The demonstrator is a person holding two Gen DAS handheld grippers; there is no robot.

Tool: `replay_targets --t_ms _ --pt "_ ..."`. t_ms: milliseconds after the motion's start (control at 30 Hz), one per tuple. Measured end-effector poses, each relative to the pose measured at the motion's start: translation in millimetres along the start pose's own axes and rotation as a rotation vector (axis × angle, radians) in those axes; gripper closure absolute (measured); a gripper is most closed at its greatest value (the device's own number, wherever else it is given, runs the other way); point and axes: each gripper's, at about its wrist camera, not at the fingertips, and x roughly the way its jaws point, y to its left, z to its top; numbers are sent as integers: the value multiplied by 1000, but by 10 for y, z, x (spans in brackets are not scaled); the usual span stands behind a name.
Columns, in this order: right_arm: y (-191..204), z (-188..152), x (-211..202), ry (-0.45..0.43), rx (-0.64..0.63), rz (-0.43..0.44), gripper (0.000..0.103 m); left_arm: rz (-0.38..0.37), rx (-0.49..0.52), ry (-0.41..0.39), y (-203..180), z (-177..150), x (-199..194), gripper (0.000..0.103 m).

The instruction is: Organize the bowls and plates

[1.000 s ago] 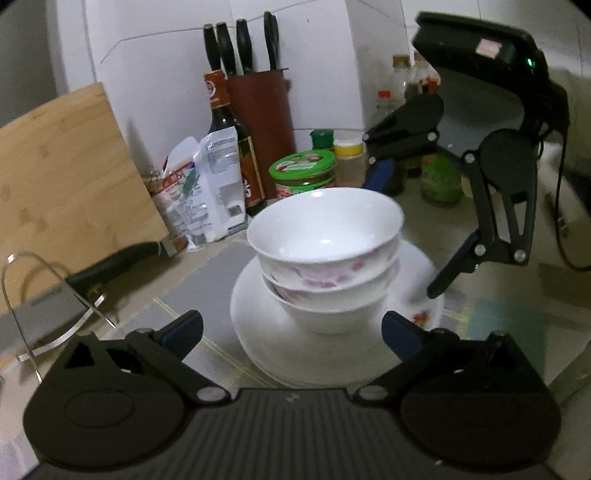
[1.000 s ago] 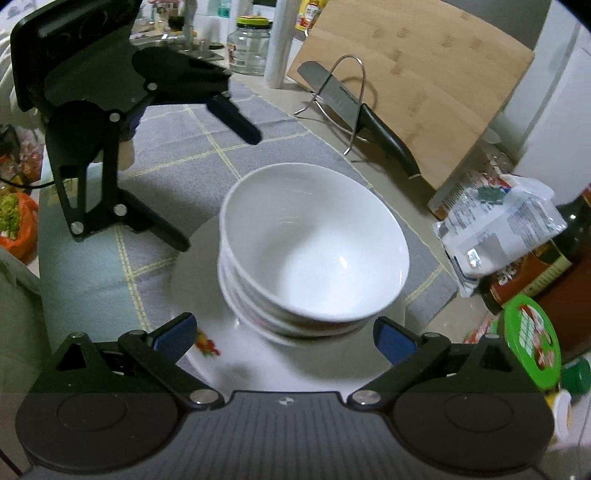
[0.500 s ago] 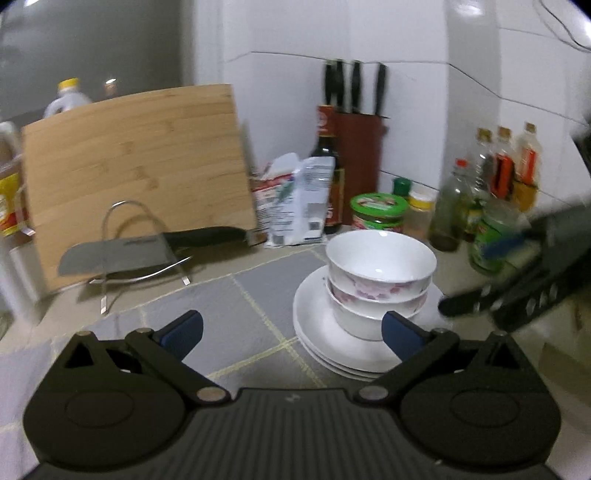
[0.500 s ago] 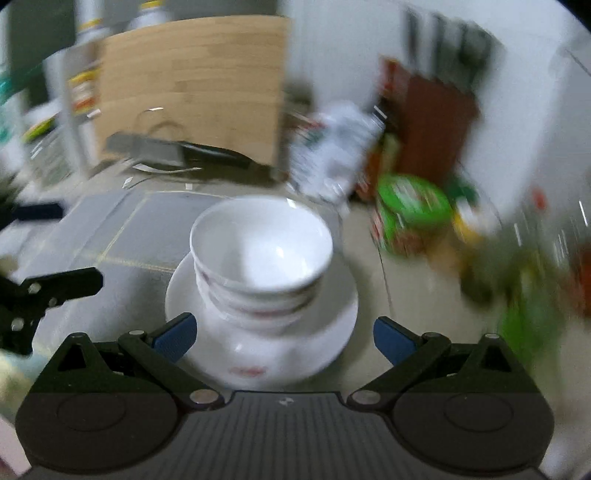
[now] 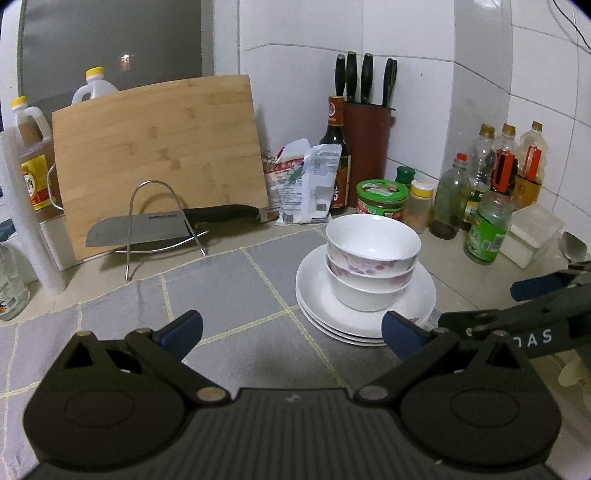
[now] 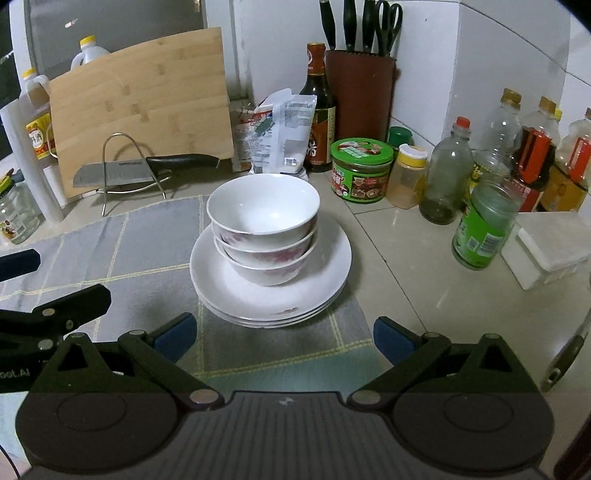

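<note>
Right wrist view: both the right gripper (image 6: 282, 334) and left gripper (image 5: 291, 328) gape wide, holding nothing, and a bump could tip the bowls (image 6: 263, 225) off the plates (image 6: 325, 275) toward the jars (image 6: 361, 170) at two o'clock.

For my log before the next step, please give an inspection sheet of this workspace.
Surface: counter with grey mat.
Job's things: three bowls nested on stacked plates, on the mat.
Clutter: cleaver in wire rack, board, bottles, jar, knife block.
Tongs: left tongs and right tongs open, empty.
Cables: one on the wall.
Surroundings: tiled walls.
</note>
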Motion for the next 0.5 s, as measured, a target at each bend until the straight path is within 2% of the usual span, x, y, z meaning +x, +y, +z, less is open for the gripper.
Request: replay_targets --t_ms 133,500 --pt "15 -10 -38 -5 10 -13 0 20 8 8 -4 3 -24 1" --pt "25 -9 -86 -10 4 -15 0 17 -3 16 -9 3 -44 1"
